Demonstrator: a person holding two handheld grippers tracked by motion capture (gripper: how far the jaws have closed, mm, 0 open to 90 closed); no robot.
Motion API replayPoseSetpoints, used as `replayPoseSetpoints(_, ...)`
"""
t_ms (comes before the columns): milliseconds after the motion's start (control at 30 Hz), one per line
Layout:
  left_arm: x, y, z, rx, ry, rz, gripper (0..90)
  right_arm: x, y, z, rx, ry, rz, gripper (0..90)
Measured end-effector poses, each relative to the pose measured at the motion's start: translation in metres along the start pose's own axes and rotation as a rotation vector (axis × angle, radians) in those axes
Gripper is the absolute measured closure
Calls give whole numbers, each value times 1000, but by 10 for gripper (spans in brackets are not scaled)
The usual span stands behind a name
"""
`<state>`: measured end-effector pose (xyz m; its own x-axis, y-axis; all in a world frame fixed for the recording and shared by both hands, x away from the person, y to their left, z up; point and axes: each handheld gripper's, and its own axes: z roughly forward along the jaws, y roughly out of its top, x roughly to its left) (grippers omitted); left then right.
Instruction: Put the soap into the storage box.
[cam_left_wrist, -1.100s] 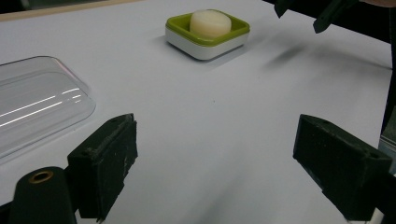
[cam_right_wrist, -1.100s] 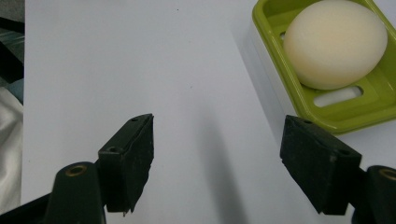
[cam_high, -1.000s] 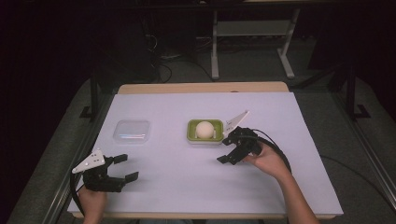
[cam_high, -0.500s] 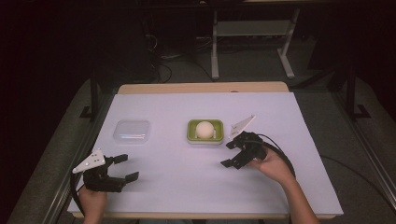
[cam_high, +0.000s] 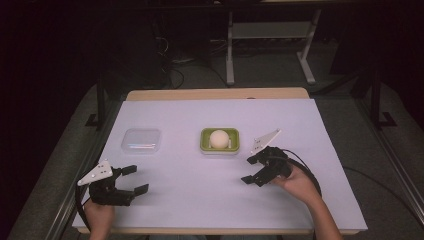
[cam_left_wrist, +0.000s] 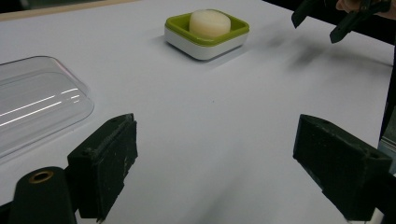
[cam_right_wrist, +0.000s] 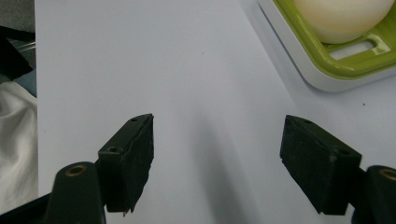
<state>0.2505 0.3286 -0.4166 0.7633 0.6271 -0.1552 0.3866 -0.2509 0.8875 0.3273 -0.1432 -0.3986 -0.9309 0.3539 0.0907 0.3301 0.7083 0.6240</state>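
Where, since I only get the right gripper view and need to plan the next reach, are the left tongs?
Observer: The left tongs are held over the near left corner of the table, open, with nothing between them.
Operator: Anything close to them?
Observer: A clear plastic lid lies flat just beyond them, well apart from the green dish.
Operator: And how do my tongs stand against that dish?
Observer: The right tongs are near and to the right of the dish, open, not touching it.
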Motion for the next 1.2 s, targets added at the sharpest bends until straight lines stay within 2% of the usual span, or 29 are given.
replayPoseSetpoints(400,0,0,0,3,0,2,131,6,-19,-5,-8,-6,27,252)
replayPoseSetpoints(467,0,0,1,6,-2,5,131,8,-21,-6,-7,-3,46,252)
replayPoseSetpoints(500,0,0,1,6,-2,5,131,7,-23,-6,-10,-10,24,252)
replayPoseSetpoints(600,0,0,1,5,-2,4,131,9,-25,-7,-13,-10,29,252)
replayPoseSetpoints(667,0,0,1,7,-2,4,131,12,-26,-8,-15,-3,52,253)
replayPoseSetpoints(933,0,0,1,6,-2,3,131,16,-35,-9,-14,-7,57,253)
replayPoseSetpoints(967,0,0,1,6,-2,4,131,18,-36,-9,-15,-4,74,253)
replayPoseSetpoints(1200,-1,0,1,6,-2,3,131,23,-47,-13,-27,-9,93,253)
